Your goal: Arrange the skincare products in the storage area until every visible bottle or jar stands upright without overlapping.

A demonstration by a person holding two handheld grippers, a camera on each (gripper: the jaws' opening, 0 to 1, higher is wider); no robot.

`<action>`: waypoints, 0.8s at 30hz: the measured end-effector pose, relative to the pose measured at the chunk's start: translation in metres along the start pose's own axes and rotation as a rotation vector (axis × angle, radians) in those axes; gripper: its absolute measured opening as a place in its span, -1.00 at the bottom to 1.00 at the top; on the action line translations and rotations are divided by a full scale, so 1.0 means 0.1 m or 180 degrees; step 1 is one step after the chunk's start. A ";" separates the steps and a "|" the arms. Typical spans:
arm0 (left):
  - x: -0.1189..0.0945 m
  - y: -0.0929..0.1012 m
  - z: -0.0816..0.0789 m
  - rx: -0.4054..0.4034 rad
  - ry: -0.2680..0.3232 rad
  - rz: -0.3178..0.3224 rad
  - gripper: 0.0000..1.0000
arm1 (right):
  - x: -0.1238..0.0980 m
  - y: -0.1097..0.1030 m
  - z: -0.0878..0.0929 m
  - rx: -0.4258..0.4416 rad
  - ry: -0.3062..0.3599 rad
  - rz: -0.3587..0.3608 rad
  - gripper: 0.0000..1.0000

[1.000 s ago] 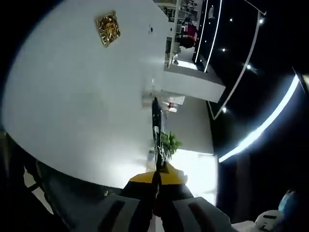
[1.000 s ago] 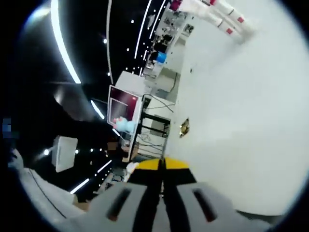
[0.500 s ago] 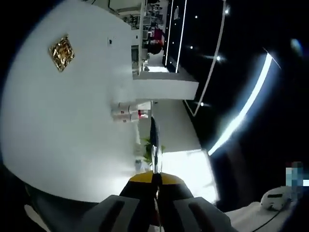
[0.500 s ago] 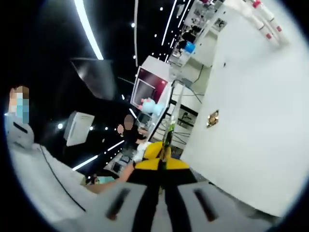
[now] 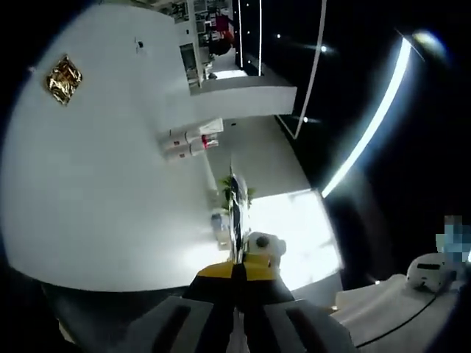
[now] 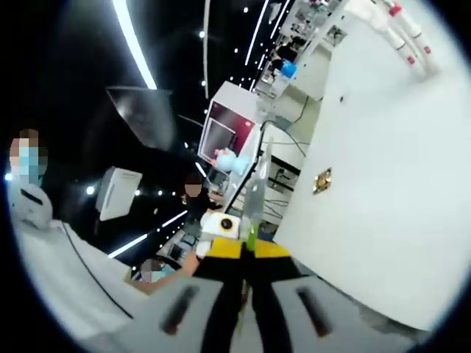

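My left gripper (image 5: 237, 273) rides with its jaws pressed together on nothing, pointed across a white bench (image 5: 103, 198) that the tilted camera stands almost on edge. The skincare bottles (image 5: 190, 143), white with red caps and red label marks, lie in a small cluster at the bench's far edge, well apart from the gripper; they look to be on their sides (though the roll of the view makes that hard to swear to). A gold foil-like object (image 5: 64, 76) sits alone nearer the bench's other end.

My right gripper (image 6: 249, 257) is likewise closed and empty, aimed past the bench edge toward a dim showroom with strip lights and a red display screen (image 6: 219, 136). In that view the bottles (image 6: 397, 26) sit at the far end and the gold object (image 6: 322, 180) midway.

The risk, as I judge it: both grippers start far off and sharply rolled, so a hurried approach could nudge a lying bottle into rolling off the bench's edge. No label text is legible.
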State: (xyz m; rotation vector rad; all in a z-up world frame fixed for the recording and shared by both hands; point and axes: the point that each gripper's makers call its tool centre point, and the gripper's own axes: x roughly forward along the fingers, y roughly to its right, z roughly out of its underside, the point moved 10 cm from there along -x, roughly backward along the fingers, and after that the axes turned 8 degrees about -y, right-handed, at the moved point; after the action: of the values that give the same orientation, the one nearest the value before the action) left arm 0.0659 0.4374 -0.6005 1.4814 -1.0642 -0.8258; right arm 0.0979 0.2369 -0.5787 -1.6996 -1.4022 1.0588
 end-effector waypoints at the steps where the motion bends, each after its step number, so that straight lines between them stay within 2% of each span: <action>1: 0.00 0.00 0.00 0.0003 -0.0004 0.0009 -0.97 | 0.00 -0.01 0.00 0.0025 0.0014 -0.0014 -0.94; 3: 0.01 0.00 -0.01 -0.0005 -0.0010 0.0030 -0.97 | -0.02 -0.02 0.00 -0.0063 0.0058 0.0011 -0.95; 7: 0.09 -0.02 -0.04 -0.0099 -0.0024 0.0089 -0.96 | -0.07 -0.01 -0.01 -0.0053 0.0133 0.0003 -0.96; 10: 0.15 0.01 -0.04 -0.0059 0.0029 0.0092 -0.95 | -0.12 0.01 -0.02 0.0067 0.0286 -0.0029 -0.96; 13: 0.15 0.00 -0.06 -0.0060 0.0043 0.0049 -0.84 | -0.14 0.00 -0.01 0.0057 0.0390 -0.0050 -0.97; 14: 0.15 0.00 -0.06 -0.0069 0.0024 0.0060 -0.82 | -0.14 -0.02 -0.02 0.0076 0.0481 -0.0131 -0.97; 16: 0.15 0.04 -0.07 0.0004 0.0022 0.0123 -0.92 | -0.12 -0.02 -0.03 0.0071 0.0451 -0.0114 -0.97; 17: 0.13 0.06 -0.07 0.0229 -0.0033 0.0135 -0.95 | -0.10 -0.02 -0.02 0.0108 0.0404 -0.0085 -0.96; 19: 0.14 0.06 -0.07 0.0138 0.0004 0.0084 -0.96 | -0.10 -0.03 -0.04 0.0141 0.0404 -0.0071 -0.95; 20: 0.13 0.07 -0.07 0.0094 -0.0021 0.0176 -0.96 | -0.11 -0.04 -0.04 0.0118 0.0377 -0.0104 -0.95; 22: 0.13 0.09 -0.06 0.0199 -0.0037 0.0158 -0.97 | -0.11 -0.06 -0.06 0.0145 0.0319 -0.0144 -0.93; 23: 0.14 0.11 -0.05 0.0214 -0.0172 0.0159 -0.97 | -0.12 -0.06 -0.09 0.0216 0.0350 -0.0148 -0.89; 24: 0.15 0.12 -0.02 0.0227 -0.0335 0.0136 -0.97 | -0.12 -0.06 -0.14 0.0271 0.0486 -0.0132 -0.77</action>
State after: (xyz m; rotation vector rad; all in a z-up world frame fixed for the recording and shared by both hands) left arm 0.0709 0.4240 -0.5876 1.4828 -1.2108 -0.8511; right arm 0.1067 0.2257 -0.5655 -1.6466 -1.2727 0.9323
